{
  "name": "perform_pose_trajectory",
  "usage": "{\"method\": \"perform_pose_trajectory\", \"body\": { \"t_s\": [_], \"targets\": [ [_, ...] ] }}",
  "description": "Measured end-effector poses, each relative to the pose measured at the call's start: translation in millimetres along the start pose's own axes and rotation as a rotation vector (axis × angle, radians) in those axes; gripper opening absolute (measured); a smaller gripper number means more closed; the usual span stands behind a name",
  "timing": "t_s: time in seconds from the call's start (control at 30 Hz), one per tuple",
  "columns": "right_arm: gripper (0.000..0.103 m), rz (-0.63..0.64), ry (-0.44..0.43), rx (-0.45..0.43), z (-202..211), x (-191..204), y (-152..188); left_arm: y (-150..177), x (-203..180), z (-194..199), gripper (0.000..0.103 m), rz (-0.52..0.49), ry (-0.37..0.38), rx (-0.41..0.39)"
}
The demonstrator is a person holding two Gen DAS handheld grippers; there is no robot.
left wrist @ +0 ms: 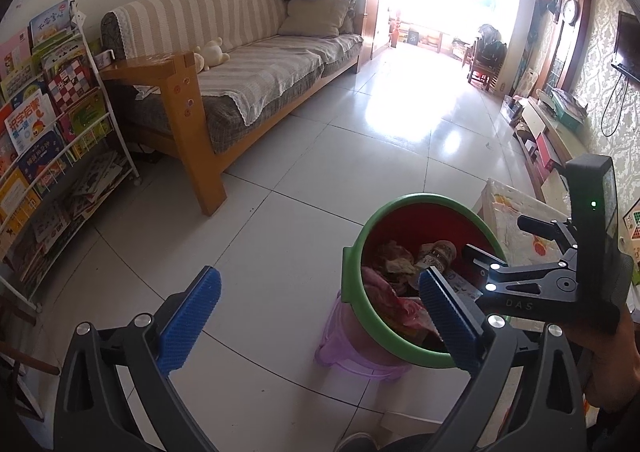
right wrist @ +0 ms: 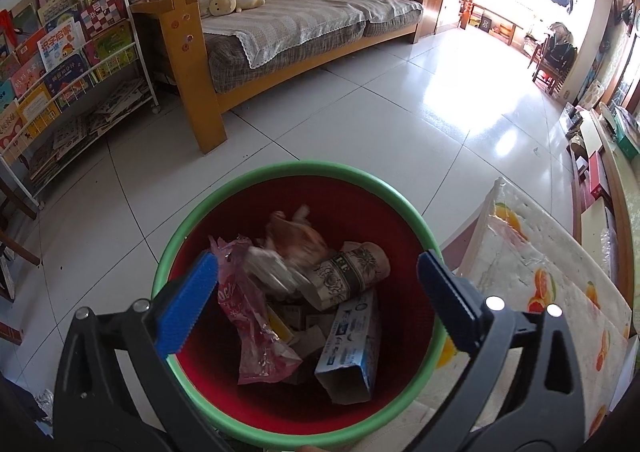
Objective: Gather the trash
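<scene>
A bin with a green rim (right wrist: 296, 165) and a red inside stands just below my right gripper (right wrist: 319, 260), which is open wide with neither blue pad touching anything. Inside lie a pink plastic bag (right wrist: 252, 316), a blue and white carton (right wrist: 352, 352), a rolled printed paper (right wrist: 352, 272) and an orange wrapper (right wrist: 298, 236). A pale crumpled piece (right wrist: 270, 266) shows blurred over the pile. In the left wrist view my left gripper (left wrist: 320, 280) is open and empty, left of the bin's rim (left wrist: 400, 199). The right gripper (left wrist: 494, 236) reaches over the bin from the right.
The bin rests on a purple stool (left wrist: 340, 352). A table with a fruit-print cloth (right wrist: 532, 272) adjoins it on the right. A striped sofa (right wrist: 304, 11) and a rack of children's books (right wrist: 60, 51) stand across the white tiled floor (right wrist: 360, 119).
</scene>
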State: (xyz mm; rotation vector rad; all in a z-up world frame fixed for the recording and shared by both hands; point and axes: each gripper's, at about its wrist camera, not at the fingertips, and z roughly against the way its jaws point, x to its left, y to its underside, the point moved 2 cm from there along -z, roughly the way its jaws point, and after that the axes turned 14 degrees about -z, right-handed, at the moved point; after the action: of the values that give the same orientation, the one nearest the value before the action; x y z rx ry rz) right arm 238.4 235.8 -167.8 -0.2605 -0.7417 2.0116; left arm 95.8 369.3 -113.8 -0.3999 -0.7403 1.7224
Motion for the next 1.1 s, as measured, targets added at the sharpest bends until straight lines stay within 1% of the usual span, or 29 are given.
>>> {"method": "perform_pose_trajectory", "body": {
  "t_s": [0.13,0.23,0.37,0.53,0.67,0.83,0.93,1.0,1.1],
  "targets": [
    [0.098,-0.01,-0.004,-0.032,30,-11,4,-5,-23,11,0.095,-0.023,0.019,-0.019],
    [0.098,-0.034,0.006,-0.062,61,-29,12,-7,-49,23,0.095,-0.044,0.05,-0.042],
    [0.098,-0.07,0.035,-0.109,104,-62,24,-9,-93,41,0.095,-0.084,0.103,-0.073],
    [0.098,-0.155,0.086,-0.167,164,-119,49,-15,-150,68,0.095,-0.134,0.163,-0.126],
    [0.098,-0.222,0.146,-0.216,215,-166,71,-21,-200,90,0.095,-0.191,0.186,-0.163],
    [0.098,-0.297,0.237,-0.284,271,-213,96,-27,-257,116,0.095,-0.263,0.203,-0.209],
    [0.098,-0.335,0.283,-0.323,300,-234,109,-27,-285,130,0.095,-0.295,0.205,-0.243],
    [0.098,-0.355,0.299,-0.347,316,-245,117,-26,-304,138,0.095,-0.316,0.209,-0.26],
    [0.098,-0.366,0.338,-0.381,338,-258,127,-22,-325,152,0.095,-0.333,0.235,-0.302]
  ]
}}
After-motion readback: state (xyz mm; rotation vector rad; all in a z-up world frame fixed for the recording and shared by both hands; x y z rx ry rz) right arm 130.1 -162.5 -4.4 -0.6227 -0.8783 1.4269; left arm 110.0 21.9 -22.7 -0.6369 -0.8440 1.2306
